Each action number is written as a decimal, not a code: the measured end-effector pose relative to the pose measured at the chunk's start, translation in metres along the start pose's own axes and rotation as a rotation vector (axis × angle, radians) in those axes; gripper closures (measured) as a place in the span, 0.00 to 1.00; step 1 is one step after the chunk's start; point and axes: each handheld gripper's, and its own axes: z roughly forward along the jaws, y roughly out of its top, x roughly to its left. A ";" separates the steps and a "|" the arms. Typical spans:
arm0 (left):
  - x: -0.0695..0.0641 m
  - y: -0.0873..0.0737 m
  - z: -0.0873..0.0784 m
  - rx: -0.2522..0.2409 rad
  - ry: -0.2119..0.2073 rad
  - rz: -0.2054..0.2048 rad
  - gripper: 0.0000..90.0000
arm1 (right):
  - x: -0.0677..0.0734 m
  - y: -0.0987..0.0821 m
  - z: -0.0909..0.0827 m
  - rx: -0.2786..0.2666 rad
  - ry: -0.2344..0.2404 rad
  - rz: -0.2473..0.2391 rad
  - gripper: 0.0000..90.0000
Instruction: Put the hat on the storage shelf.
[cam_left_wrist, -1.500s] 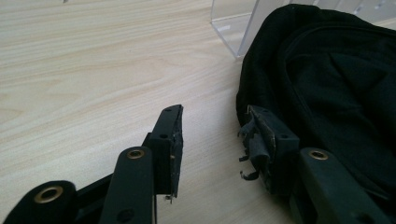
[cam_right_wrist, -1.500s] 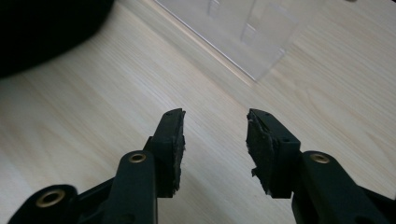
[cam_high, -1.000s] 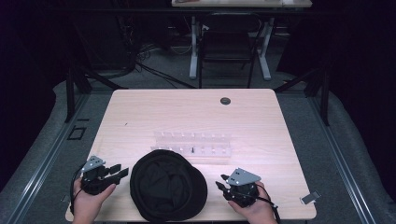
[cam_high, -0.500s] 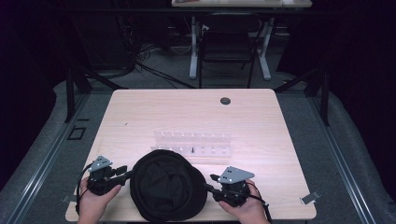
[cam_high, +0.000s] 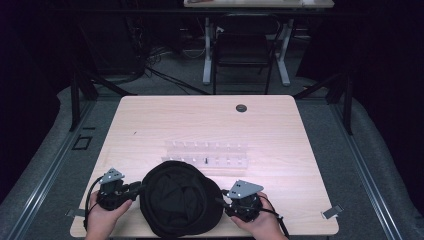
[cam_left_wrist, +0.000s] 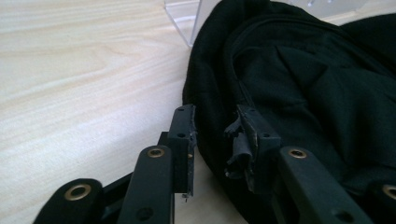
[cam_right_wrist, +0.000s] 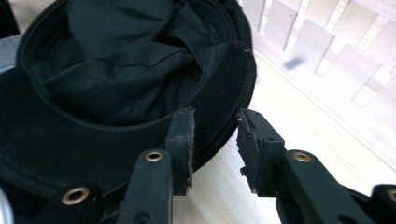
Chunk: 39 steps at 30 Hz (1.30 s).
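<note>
- Centrally, a black fabric hat (cam_high: 181, 205) lies crown-down at the near edge of the pale wood-grain table (cam_high: 150, 125); its soft lining is crumpled into folds inside a round, stiffer brim of matt, felt-like cloth
- Left gripper (cam_high: 134, 189) sits at the hat's left edge, held in the person's left hand (cam_high: 102, 220); in the left gripper view (cam_left_wrist: 215, 140) its black jaws have just been closing, with the hat's rounded edge between them; the right-hand pad, frayed and ragged, touches the cloth, while the other pad stands just off it on the table side; so the jaws are apart, not yet clamped
- Right gripper (cam_high: 225, 196) is at the hat's right edge, in the right hand (cam_high: 260, 222); in the right gripper view (cam_right_wrist: 215, 140) its jaws have just been closing too; the brim runs in past the left-hand pad, and bare table shows in the gap; the pads are parted and squeeze nothing
- Just beyond the hat stands a clear plastic rack (cam_high: 207, 154), long and low, with small square compartments; one holds a small dark item, too small to tell
</note>
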 end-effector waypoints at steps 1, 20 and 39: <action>-0.001 0.000 0.000 0.003 -0.007 -0.012 0.77 | -0.001 0.001 0.001 0.002 -0.008 0.002 0.74; -0.006 -0.001 -0.004 0.022 -0.003 -0.007 0.75 | -0.018 0.003 0.008 -0.015 -0.055 0.019 0.76; 0.009 0.026 -0.002 0.169 -0.055 -0.130 0.68 | -0.011 0.007 -0.013 -0.047 -0.058 -0.012 0.79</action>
